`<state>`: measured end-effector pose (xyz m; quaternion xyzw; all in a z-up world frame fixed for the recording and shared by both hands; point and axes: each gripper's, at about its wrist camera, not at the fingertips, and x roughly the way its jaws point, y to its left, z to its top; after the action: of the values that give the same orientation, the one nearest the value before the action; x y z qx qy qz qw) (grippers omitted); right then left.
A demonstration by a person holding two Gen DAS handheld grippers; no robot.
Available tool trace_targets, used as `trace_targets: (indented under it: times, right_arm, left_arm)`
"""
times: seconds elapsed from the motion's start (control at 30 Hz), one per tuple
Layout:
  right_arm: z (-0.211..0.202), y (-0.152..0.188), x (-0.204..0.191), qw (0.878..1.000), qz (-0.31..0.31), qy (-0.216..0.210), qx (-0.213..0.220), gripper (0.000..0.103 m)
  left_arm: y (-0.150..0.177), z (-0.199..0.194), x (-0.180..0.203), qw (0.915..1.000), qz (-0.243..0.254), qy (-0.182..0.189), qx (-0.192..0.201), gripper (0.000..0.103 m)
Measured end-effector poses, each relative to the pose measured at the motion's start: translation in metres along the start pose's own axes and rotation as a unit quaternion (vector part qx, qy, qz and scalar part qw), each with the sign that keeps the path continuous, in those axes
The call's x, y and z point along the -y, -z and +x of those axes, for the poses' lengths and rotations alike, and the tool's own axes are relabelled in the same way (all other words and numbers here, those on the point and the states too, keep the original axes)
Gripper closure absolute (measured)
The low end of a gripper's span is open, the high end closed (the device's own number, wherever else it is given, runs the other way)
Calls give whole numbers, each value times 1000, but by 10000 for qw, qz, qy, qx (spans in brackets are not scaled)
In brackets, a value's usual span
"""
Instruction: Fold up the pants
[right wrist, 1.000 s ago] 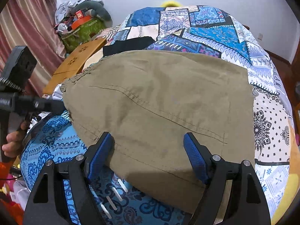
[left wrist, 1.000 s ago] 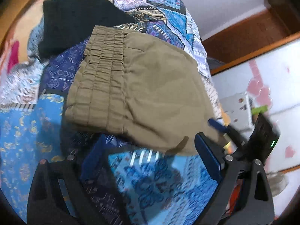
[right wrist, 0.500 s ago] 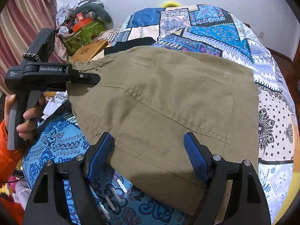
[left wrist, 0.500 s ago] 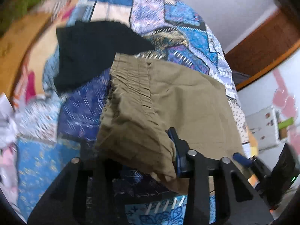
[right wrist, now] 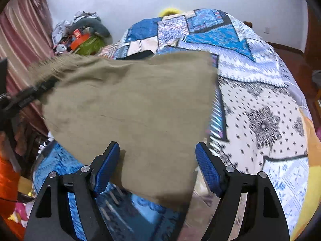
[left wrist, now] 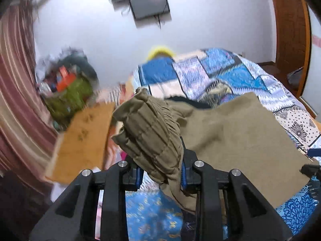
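The olive-brown pants (right wrist: 130,104) lie folded on the patchwork bedspread (right wrist: 260,104). My left gripper (left wrist: 160,172) is shut on the pants' elastic waistband (left wrist: 148,132) and holds it lifted off the bed, bunched between the blue pads. The rest of the pants (left wrist: 240,140) stretches to the right. My right gripper (right wrist: 158,166) is open, its blue fingertips (right wrist: 208,170) either side of the pants' near edge, holding nothing. The left gripper shows at the left of the right wrist view (right wrist: 34,94), gripping the raised waistband.
A black garment (left wrist: 186,101) lies on the bed behind the pants. A wooden board (left wrist: 84,140) and a pile of clutter (right wrist: 82,34) stand left of the bed by a striped curtain (left wrist: 18,100). A white wall is behind.
My left gripper has lifted the waistband off the bed and swung upward, so the wall now shows. The pants' left side has risen. The right gripper stays open over the near edge.
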<state>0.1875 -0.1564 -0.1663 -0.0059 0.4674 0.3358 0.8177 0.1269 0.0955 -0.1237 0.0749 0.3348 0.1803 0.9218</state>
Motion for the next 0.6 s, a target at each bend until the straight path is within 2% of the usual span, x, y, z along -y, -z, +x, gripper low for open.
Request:
trace_targets:
  times: [0.17,0.27,0.43,0.6]
  right_arm:
    - [3,3,2,10000,65,-23,-12,28]
    - [3,3,3,10000,59,-37,-1,28]
    - [2,4,5,9999,83,-66,24,28]
    - [3,5,5,9999,114,-88,56,28]
  left_arm:
    - [-15,-18,27,9982,359,285,378,76]
    - [-26,-27,48,9950,491,731,472,78]
    - [-42,-28,78,9829,510,1763,176,80]
    - [-43,-27,105,9702,705,2318,-96,80]
